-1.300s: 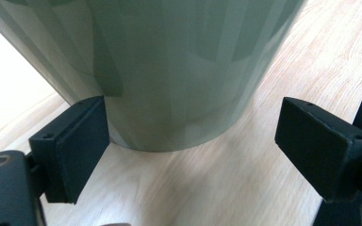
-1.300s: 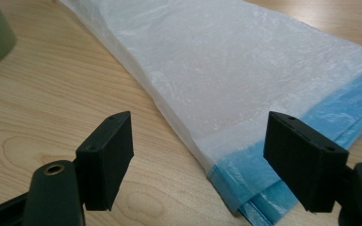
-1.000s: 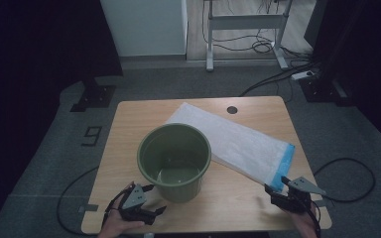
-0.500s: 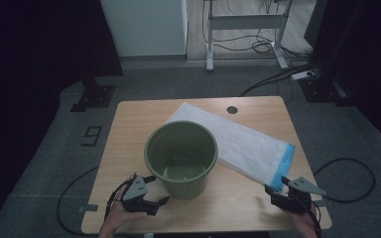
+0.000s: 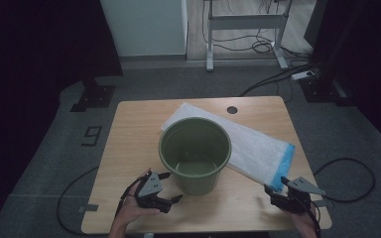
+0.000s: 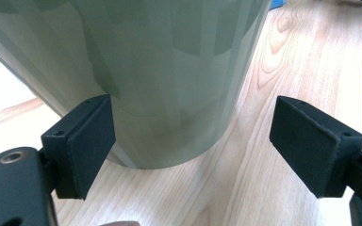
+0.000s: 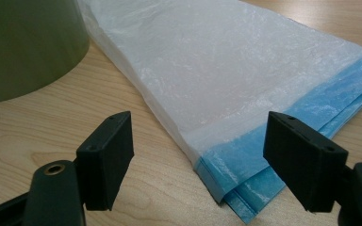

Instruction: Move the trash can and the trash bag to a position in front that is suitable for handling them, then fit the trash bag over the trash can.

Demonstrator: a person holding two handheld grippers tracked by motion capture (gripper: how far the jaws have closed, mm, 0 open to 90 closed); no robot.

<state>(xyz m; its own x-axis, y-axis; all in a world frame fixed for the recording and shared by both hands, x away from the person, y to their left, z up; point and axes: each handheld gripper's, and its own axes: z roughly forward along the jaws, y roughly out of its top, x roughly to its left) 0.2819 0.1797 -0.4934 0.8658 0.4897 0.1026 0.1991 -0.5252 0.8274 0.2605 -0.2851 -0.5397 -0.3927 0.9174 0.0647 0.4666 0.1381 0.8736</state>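
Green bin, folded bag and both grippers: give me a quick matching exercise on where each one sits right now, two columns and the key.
Things:
1. green bin
2. white bag with blue edge
3. left gripper
4. right gripper

Places or states:
A. open, near the table's front right corner, aimed at the blue edge
B. upright and empty, middle of the table
C. open, close to the bin's lower wall
D. lying flat, partly behind the bin

Pairs: 1-B, 2-D, 3-C, 4-A

The high view is dim with dark corners, while both gripper views are bright, sharp and evenly lit.
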